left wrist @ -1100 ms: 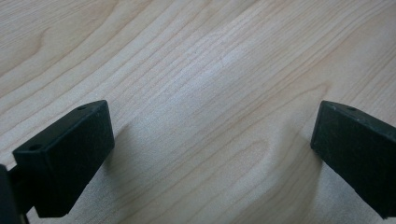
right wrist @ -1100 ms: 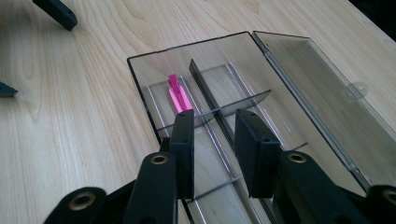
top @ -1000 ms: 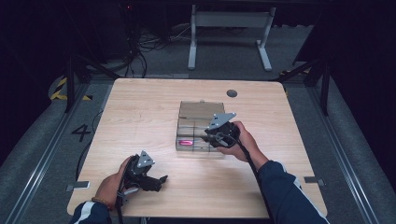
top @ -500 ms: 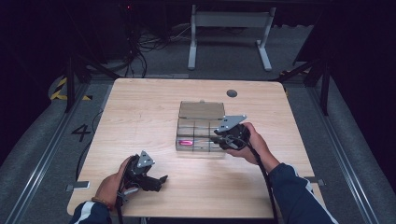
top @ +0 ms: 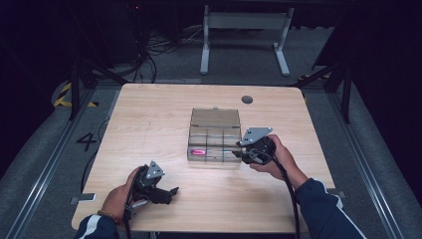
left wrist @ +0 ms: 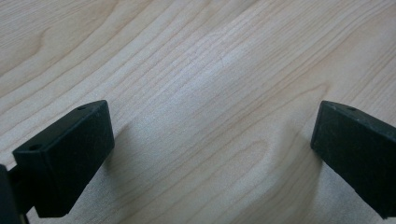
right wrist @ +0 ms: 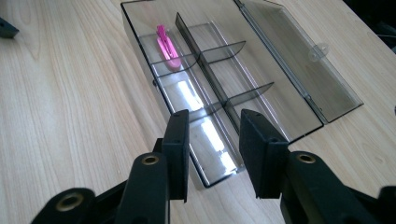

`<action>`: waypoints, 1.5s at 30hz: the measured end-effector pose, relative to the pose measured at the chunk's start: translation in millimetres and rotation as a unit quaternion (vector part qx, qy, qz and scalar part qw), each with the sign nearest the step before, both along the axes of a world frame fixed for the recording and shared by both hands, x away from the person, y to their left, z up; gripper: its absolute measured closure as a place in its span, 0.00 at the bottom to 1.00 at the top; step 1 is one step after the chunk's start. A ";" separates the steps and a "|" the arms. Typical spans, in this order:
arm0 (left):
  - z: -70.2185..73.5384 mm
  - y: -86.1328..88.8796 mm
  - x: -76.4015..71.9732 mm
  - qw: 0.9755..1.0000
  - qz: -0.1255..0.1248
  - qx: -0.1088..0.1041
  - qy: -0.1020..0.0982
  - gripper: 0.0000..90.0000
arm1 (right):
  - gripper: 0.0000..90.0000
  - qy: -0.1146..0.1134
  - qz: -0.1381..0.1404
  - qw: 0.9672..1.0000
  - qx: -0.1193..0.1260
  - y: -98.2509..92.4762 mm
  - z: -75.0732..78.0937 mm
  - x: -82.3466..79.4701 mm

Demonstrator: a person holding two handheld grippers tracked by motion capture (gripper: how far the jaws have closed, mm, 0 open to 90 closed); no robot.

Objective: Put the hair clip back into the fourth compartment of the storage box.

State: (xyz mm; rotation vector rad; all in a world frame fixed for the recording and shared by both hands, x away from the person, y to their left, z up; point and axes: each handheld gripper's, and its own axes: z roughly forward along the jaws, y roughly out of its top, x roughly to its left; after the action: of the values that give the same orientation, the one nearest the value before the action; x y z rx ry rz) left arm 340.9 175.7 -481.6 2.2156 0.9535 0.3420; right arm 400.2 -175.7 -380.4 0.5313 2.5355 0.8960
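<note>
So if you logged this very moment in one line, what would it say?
box: lid open | pink clip: in end compartment | right tongs: open, empty, at box's other end | left tongs: open, empty, over bare table

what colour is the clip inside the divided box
Bright pink clip, clearest in the right gripper view, lying in an end compartment of the smoky box.

Pale wooden surface [top: 149, 124], light beige with darker wavy grain lines. Smoke-grey transparent plastic compartment box [right wrist: 261, 74], with dividers of the same tinted grey and a hinged lid of matching tone. Bright pink clip [right wrist: 166, 45] in one compartment, glossy magenta. Matte black left hand-held gripper [left wrist: 210, 154]; matte black right hand-held gripper [right wrist: 212, 154], with brass-coloured rivets. Dark navy sleeves [top: 323, 209], one with a white stripe. Grey floor [top: 45, 149] with yellow-and-black hazard markings.
</note>
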 end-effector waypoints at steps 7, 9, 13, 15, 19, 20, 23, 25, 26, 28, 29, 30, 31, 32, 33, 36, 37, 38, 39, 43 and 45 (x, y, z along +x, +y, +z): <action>0.0 0.0 0.0 1.000 0.000 0.000 0.000 0.00 | 0.70 -0.002 -0.002 1.000 0.000 -8.3 0.2 -6.7; 0.0 0.0 0.0 1.000 0.000 0.000 0.000 0.00 | 0.70 -0.001 -0.003 1.000 0.000 -9.5 0.3 -8.0; 0.0 0.0 0.0 1.000 0.000 0.000 0.000 0.00 | 0.69 0.000 -0.001 1.000 -0.006 -13.0 -1.8 -12.0; 0.0 0.0 0.0 1.000 0.000 0.000 0.000 0.00 | 0.68 -0.003 -0.003 1.000 -0.006 -16.1 -2.8 -15.4; 0.0 0.0 0.0 1.000 0.000 0.000 0.000 0.00 | 0.67 -0.009 -0.003 1.000 -0.005 -21.8 -4.1 -19.8; 0.0 0.0 0.0 1.000 0.000 0.000 0.000 0.00 | 0.66 -0.009 -0.003 1.000 -0.005 -23.6 -4.3 -20.8; 0.0 0.0 0.0 1.000 0.000 0.000 0.000 0.00 | 0.64 -0.008 -0.006 1.000 -0.005 -28.8 -6.1 -23.8; 0.0 0.0 0.0 1.000 0.000 0.000 0.000 0.00 | 0.63 -0.007 -0.006 1.000 -0.006 -30.6 -6.5 -24.9; 0.0 0.0 0.0 1.000 0.000 0.000 0.000 0.00 | 0.63 -0.007 -0.005 1.000 -0.004 -33.2 -7.0 -26.4; 0.0 0.0 0.0 1.000 0.000 0.000 0.000 0.00 | 0.60 -0.007 -0.007 1.000 -0.001 -38.5 -8.3 -30.1; 0.0 0.0 0.0 1.000 0.000 0.000 0.000 0.00 | 0.59 -0.006 -0.007 1.000 -0.001 -40.4 -9.1 -31.4; 0.0 0.0 0.0 1.000 0.000 0.000 0.000 0.00 | 0.59 -0.006 -0.007 1.000 -0.001 -40.4 -9.1 -31.4; 0.0 0.0 0.0 1.000 0.000 0.000 0.000 0.00 | 0.59 -0.006 -0.008 1.000 0.000 -42.5 -9.9 -32.6; 0.0 0.0 0.0 1.000 0.000 0.000 0.000 0.00 | 0.57 -0.005 -0.010 1.000 -0.001 -47.1 -12.1 -34.3; 0.0 0.0 0.0 1.000 0.000 0.000 0.000 0.00 | 0.57 -0.005 -0.010 1.000 -0.001 -47.1 -12.1 -34.3; 0.0 0.0 0.0 1.000 0.000 0.000 0.000 0.00 | 0.52 -0.004 -0.018 1.000 -0.002 -57.3 -17.2 -39.3; 0.0 0.0 0.0 1.000 0.000 0.000 0.000 0.00 | 0.51 -0.005 -0.023 1.000 -0.003 -60.1 -18.4 -40.8; 0.0 0.0 0.0 1.000 0.000 0.000 0.000 0.00 | 0.51 -0.005 -0.026 1.000 -0.002 -62.8 -19.7 -42.3; 0.0 0.0 0.0 1.000 0.000 0.000 0.000 0.00 | 0.51 -0.005 -0.026 1.000 -0.002 -62.8 -19.7 -42.3; 0.0 0.0 0.0 1.000 0.000 0.000 0.000 0.00 | 0.47 -0.004 -0.032 0.999 0.000 -78.6 -26.9 -52.1; 0.0 0.0 0.0 1.000 0.000 0.000 0.000 0.00 | 0.47 -0.007 -0.036 0.999 -0.003 -81.9 -28.1 -54.3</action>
State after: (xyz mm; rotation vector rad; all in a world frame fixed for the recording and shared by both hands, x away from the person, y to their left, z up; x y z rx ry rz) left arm 340.8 175.7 -481.7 2.2150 0.9539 0.3420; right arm 345.9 -257.6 -408.5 0.6075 2.4890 0.8640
